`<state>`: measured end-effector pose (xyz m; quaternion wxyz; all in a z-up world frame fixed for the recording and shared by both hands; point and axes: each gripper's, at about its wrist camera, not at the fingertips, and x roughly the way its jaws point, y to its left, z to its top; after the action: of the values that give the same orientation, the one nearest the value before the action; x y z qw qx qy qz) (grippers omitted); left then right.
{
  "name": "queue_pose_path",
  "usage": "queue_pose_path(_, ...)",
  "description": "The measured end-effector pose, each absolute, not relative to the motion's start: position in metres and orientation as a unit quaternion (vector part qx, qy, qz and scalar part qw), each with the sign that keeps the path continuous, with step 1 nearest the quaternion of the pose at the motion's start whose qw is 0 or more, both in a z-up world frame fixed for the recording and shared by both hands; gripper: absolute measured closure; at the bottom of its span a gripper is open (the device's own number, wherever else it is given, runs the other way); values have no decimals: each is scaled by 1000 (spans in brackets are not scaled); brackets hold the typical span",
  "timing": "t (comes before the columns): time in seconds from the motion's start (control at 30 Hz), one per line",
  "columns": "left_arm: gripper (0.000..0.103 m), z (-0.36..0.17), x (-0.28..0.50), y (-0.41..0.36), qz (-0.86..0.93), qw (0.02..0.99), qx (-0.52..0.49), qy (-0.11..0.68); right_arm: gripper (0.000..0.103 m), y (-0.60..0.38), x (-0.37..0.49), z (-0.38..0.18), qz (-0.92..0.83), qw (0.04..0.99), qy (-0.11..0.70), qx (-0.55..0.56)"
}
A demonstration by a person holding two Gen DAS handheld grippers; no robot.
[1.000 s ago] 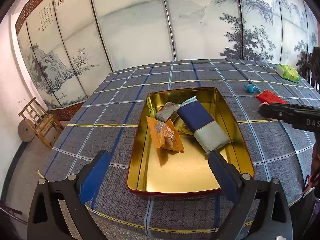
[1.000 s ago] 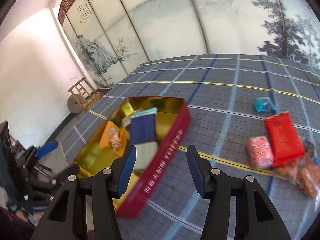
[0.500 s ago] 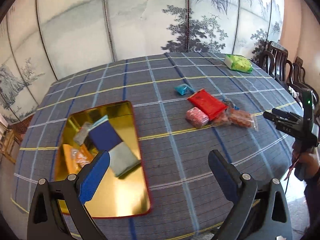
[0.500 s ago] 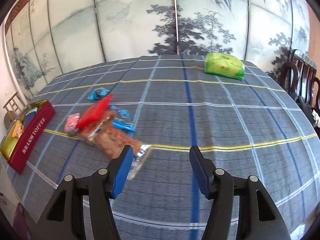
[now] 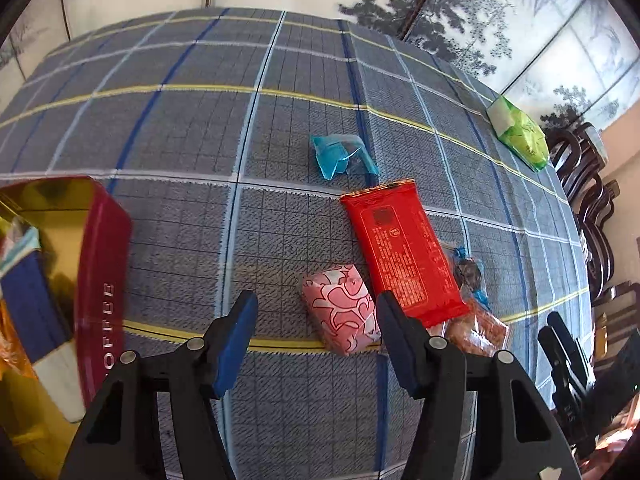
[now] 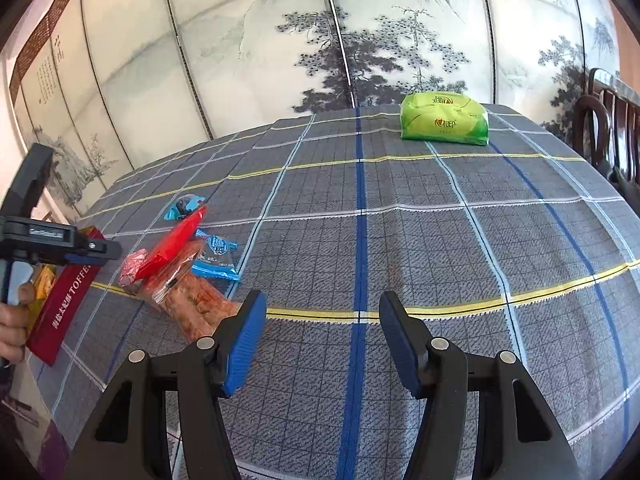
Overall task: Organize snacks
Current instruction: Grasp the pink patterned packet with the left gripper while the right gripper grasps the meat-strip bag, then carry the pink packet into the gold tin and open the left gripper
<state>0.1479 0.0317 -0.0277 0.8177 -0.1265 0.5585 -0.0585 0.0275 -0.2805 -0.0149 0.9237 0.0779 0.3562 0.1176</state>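
My left gripper [image 5: 316, 312] is open and empty, low over the cloth, with a pink wrapped snack [image 5: 340, 312] lying between its fingertips, nearer the right finger. A red packet [image 5: 400, 248], a small blue wrapper [image 5: 340, 154] and clear-wrapped orange biscuits [image 5: 476, 328] lie beside it. The red toffee tin [image 5: 104, 264], gold inside, holds a blue-and-white pack [image 5: 28, 300] at the left. My right gripper [image 6: 322, 324] is open and empty over bare cloth, right of the snack pile [image 6: 176, 256]. The left gripper also shows in the right wrist view [image 6: 92, 250].
A green tissue pack [image 6: 444, 124] lies at the far side of the table [image 6: 440, 240], also in the left wrist view [image 5: 520, 138]. Dark wooden chairs [image 5: 592, 208] stand at the right edge. A painted folding screen [image 6: 320, 32] runs behind the table.
My left gripper has swung from the tin to the right and come down close to the pink snack. My right gripper has turned away from the tin and pile towards the green pack.
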Motion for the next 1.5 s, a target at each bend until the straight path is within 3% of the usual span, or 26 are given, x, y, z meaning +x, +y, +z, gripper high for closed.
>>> queue_pose_path(0.3, 50, -41, 158, 14, -31, 821, -99, 561, 43, -289, 21, -16, 142, 922, 343, 109)
queue_pose_path(0.43, 78, -42, 151, 11, 8, 831, -68, 552, 41, -294, 20, -17, 141, 921, 342, 123)
queue_pose_path(0.63, 78, -42, 124, 16, 10, 834, -49, 549, 38, -287, 24, -17, 158, 916, 352, 109)
queue_pose_path(1.0, 78, -28, 79, 22, -45, 837, -42, 544, 32, -198, 39, -15, 315, 862, 376, -130)
queue_pose_path(1.13, 78, -22, 70, 19, -47, 841, -27, 539, 32, -183, 59, -29, 324, 838, 408, -163)
queue_pose_path(1.27, 78, -16, 65, 14, -53, 846, -14, 531, 46, -176, 67, -34, 326, 828, 426, -163)
queue_pose_path(1.33, 78, -13, 64, 12, -55, 848, -8, 527, 61, -173, 66, -32, 312, 829, 436, -160)
queue_pose_path(1.5, 78, -5, 53, 13, -60, 854, -5, 517, 64, -178, 36, -26, 322, 827, 441, -131)
